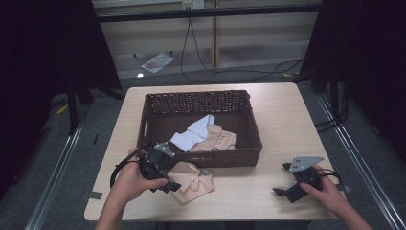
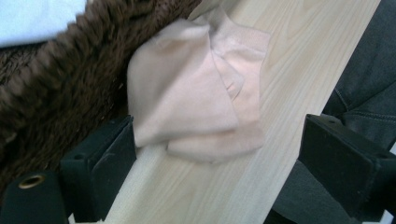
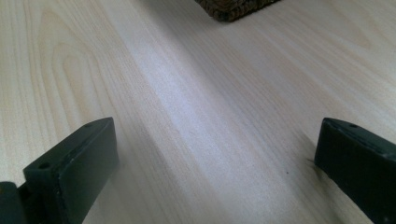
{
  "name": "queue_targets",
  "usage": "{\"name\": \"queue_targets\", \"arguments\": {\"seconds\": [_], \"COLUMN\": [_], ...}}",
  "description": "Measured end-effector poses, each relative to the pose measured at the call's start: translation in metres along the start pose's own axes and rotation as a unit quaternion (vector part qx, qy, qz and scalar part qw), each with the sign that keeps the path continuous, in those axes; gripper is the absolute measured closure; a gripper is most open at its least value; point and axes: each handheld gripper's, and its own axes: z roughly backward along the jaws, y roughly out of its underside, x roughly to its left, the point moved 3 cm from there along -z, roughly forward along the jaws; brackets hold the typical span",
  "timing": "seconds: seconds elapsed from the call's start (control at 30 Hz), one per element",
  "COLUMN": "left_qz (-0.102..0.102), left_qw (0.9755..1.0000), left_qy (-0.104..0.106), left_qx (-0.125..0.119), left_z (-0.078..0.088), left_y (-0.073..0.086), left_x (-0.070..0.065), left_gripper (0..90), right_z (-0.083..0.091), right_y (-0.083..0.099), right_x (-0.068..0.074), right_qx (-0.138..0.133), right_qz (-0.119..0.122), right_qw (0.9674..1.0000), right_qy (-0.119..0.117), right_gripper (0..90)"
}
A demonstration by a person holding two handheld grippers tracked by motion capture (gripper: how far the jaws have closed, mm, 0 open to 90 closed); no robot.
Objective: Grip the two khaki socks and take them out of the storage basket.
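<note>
A peach sock (image 1: pixel 194 178) (image 2: pixel 201 93) lies crumpled on the table against the front wall of a brown wicker basket (image 1: pixel 158 103) (image 2: pixel 56 88). My left gripper (image 1: pixel 168 184) (image 2: pixel 219 168) is open just left of the sock, its jaws wide apart with nothing between them. Inside the basket lie a white sock (image 1: pixel 194 133) (image 2: pixel 32 18) and another peach sock (image 1: pixel 218 139). At the table's front right, my right gripper (image 1: pixel 282 179) (image 3: pixel 215 163) rests low over bare wood, open and empty.
The light wooden table (image 1: pixel 282 120) (image 3: pixel 187 93) has free room right of the basket and along its front edge. A basket corner (image 3: pixel 233 9) shows far ahead in the right gripper view. Cables and a plastic bag (image 1: pixel 157 61) lie on the floor beyond.
</note>
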Motion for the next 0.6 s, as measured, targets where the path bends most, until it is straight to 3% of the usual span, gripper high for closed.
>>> {"name": "queue_targets", "arguments": {"seconds": [0.23,0.43,0.6], "left_qz": [0.003,-0.018,-0.017], "left_qw": [1.0,0.9998,0.9997], "left_qy": [0.001,0.007,0.003], "left_qx": [-0.004,-0.011,-0.018], "left_z": [-0.006,-0.016,-0.015], "left_y": [0.013,0.024,0.029], "left_x": [0.001,0.005,0.005], "left_gripper": [9.0,7.8,7.2], "right_z": [0.0,0.0,0.0], "right_y": [0.0,0.0,0.0], "right_x": [0.0,0.0,0.0], "right_qx": [0.0,0.0,0.0], "right_qz": [0.0,0.0,0.0], "right_qw": [1.0,1.0,1.0], "right_qy": [0.0,0.0,0.0], "right_gripper": [0.0,0.0,0.0]}}
